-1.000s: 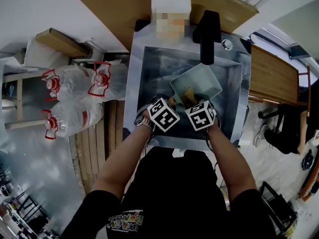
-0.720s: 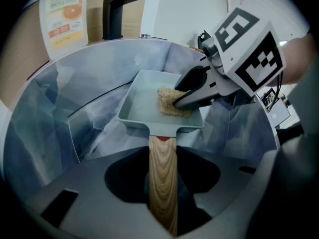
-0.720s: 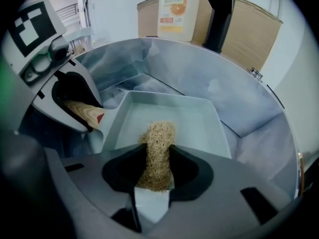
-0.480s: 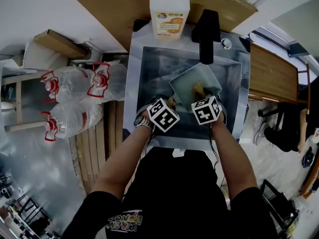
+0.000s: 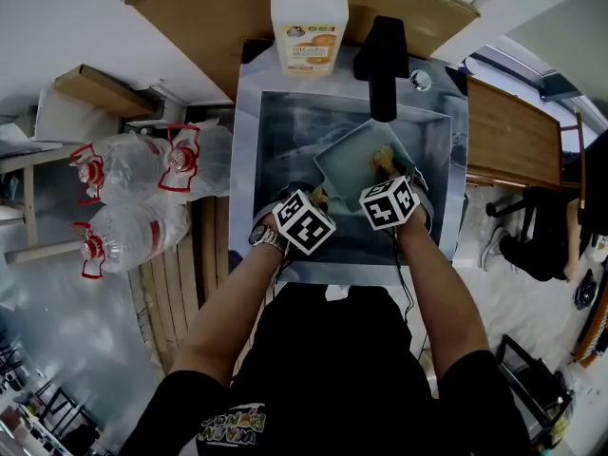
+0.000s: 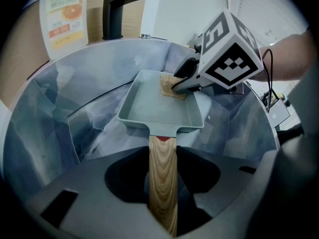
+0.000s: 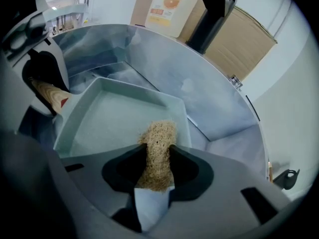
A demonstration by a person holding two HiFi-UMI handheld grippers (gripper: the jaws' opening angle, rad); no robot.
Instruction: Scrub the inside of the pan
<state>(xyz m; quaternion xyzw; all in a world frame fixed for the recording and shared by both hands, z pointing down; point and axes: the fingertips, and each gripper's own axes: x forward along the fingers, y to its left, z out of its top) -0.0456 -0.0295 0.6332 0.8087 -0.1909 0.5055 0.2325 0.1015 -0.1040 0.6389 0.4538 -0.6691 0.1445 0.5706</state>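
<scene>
Steel sink (image 5: 249, 160) fills the middle of the head view, with a black faucet (image 5: 378, 60) and a soap bottle (image 5: 309, 22) at its far edge, well beyond both sets of fingers. Inside the basin lies the grey rectangular pan (image 6: 159, 106), tilted, its open face towards the person and its body just ahead of the left fingers.

Left gripper (image 6: 163, 176) has its jaws closed on the pan's wooden handle (image 6: 162, 153), which runs straight out between them. That hold looks the same as a second ago, and the pan has barely shifted in the basin.

Right gripper (image 7: 156, 168) is what has changed. Its jaws pinch a tan scrub sponge (image 7: 157, 148), which sticks out past the fingertips onto the pan floor. A second ago the sponge sat near the middle of the pan. Now it presses close to the far right corner, beside the rim, so the right fingers have swept across the floor away from the left ones.

Judging from this, scrubbing is under way: one stroke has covered the middle-to-corner strip, and the side of the floor nearer the handle likely still needs passes. The steady left grip should let the pan take that pressure without sliding.
</scene>
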